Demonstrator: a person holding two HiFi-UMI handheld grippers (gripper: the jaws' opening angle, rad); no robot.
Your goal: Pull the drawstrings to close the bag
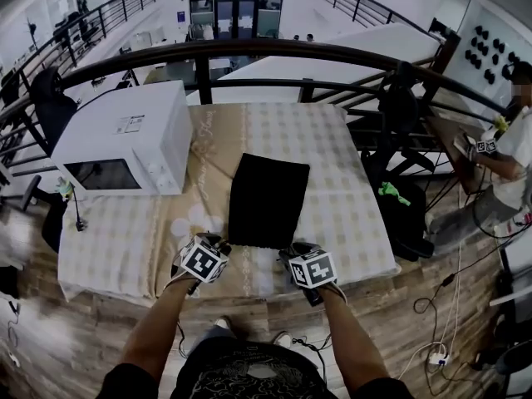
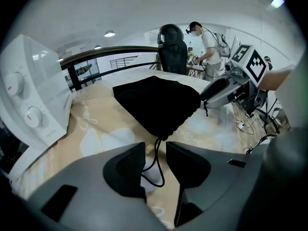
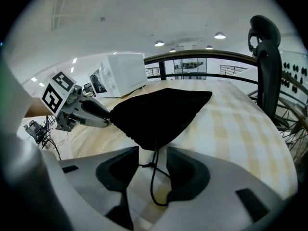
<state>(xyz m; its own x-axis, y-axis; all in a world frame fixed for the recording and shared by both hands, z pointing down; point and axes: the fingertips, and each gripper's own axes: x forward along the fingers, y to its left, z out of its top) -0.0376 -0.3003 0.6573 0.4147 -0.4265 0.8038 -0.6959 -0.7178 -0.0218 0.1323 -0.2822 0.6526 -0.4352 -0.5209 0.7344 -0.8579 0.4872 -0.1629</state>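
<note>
A black drawstring bag lies flat on the checked tablecloth, its mouth toward me. My left gripper is at the bag's near left corner and my right gripper at its near right corner. In the left gripper view the bag ends just beyond the jaws, and its thin black cord loops down through the gap of the left gripper, which is open; the pads do not press it. In the right gripper view the other cord hangs from the bag between the open jaws of the right gripper.
A white microwave stands at the table's back left. A dark railing runs behind the table. A black office chair stands off the table's right side, with a person beyond it. Cables lie on the floor.
</note>
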